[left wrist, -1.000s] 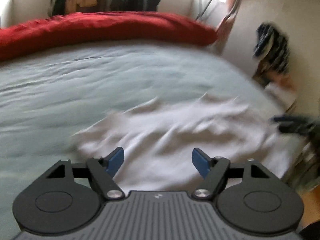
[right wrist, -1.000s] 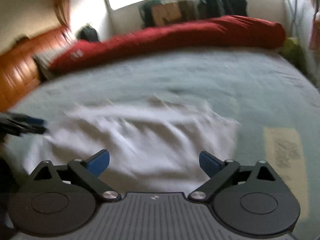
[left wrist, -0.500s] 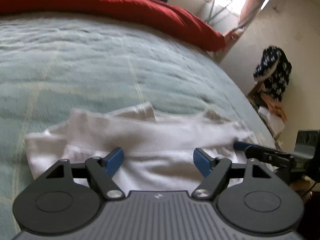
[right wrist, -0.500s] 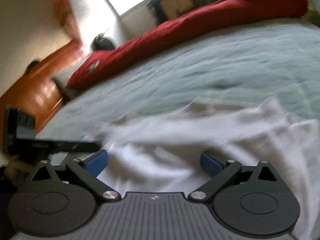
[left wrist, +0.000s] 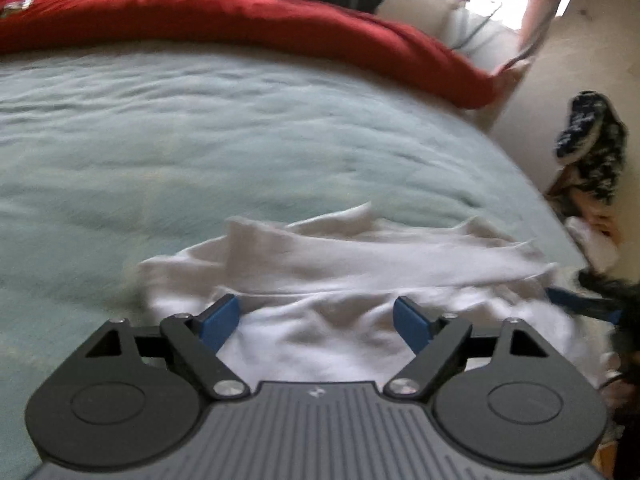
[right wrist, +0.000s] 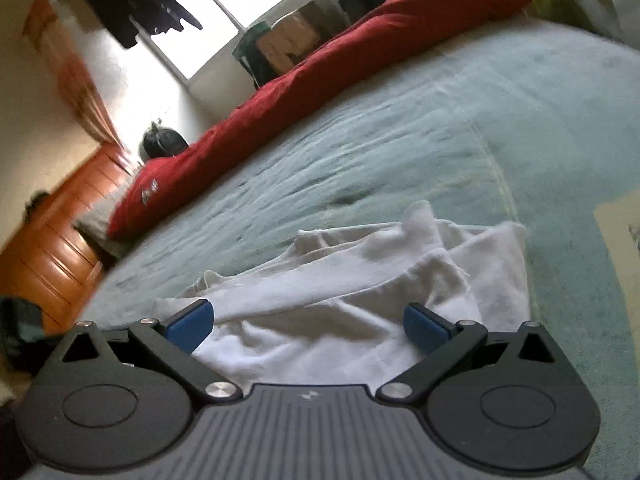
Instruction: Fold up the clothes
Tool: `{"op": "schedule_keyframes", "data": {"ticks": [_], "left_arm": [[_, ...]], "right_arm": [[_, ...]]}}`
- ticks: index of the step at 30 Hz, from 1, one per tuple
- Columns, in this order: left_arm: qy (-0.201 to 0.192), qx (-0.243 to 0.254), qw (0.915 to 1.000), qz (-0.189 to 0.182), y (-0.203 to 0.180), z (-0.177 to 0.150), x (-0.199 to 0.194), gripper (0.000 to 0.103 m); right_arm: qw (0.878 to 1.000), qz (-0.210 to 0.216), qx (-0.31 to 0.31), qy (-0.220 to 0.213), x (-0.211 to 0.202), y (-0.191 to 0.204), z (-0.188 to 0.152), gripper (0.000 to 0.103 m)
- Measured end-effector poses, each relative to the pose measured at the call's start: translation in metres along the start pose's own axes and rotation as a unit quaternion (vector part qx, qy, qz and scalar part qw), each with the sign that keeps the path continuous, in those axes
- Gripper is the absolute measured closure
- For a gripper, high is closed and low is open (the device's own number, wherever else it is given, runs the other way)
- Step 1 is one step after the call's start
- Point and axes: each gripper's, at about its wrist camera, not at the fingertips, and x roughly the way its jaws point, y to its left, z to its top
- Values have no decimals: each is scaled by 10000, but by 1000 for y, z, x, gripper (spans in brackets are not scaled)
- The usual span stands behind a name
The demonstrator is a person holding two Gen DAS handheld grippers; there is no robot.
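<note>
The left claw (left wrist: 316,318) hung over the near part of a crumpled white garment (left wrist: 360,256), its jaws well apart and opening further. White cloth showed in the gap between its blue pads (left wrist: 220,317), but the pads pressed on nothing. At about three o'clock in the left wrist view, a blue-tipped finger of the right claw (left wrist: 576,302) reached in at the garment's right edge; whether it touched the cloth was too blurred to tell.

In the right wrist view the right claw (right wrist: 308,326) also stood wide apart above the same garment (right wrist: 360,280), with cloth lying between its pads and gripped by neither. That view was rolled, so the bed tilted across it.

The garment lay in loose folds on the pale green bed cover (left wrist: 200,140), near the bed's close edge, its far corners poking up toward twelve o'clock.

Beyond it the cover ran bare to a long red duvet (left wrist: 240,16) bunched along the far side of the bed. At three o'clock in the left wrist view, a black-and-white patterned item (left wrist: 592,144) hung by the wall. In the right wrist view, an orange wooden cabinet (right wrist: 52,248) stood at nine o'clock, and dark clothes (right wrist: 132,12) hung by the bright window at eleven o'clock.
</note>
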Motion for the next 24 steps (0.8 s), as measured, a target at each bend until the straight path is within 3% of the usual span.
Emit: {"op": "schedule_keyframes", "data": {"ticks": [4,8,12,17,22,24], "left_arm": [[-191,19,9998,-96,-7,-4,-31,21],[-322,158,9987,-354,-22,-18,-63,17],[-182,121,9987,-463,-29,-46,-69,17],[170,-373,9985,-367,-13,-79,-70,17],[-85,-192,9983,-545,-28,-93,-101,15],[7,-186,9986,-503,-29,-101,-98,14]], "right_arm": [[9992,-329,-90,-187,-18,12,2,0],[9996,-8,-257,-104,-36,33,-8,0],[9994,135,-299,119,-41,44,-32,0],[9991,-180,-64,371,-45,31,-61,0],[9989,-227,-40,397,-58,31,-72,0],[9989,-266,-28,398,-56,31,-74,0]]}}
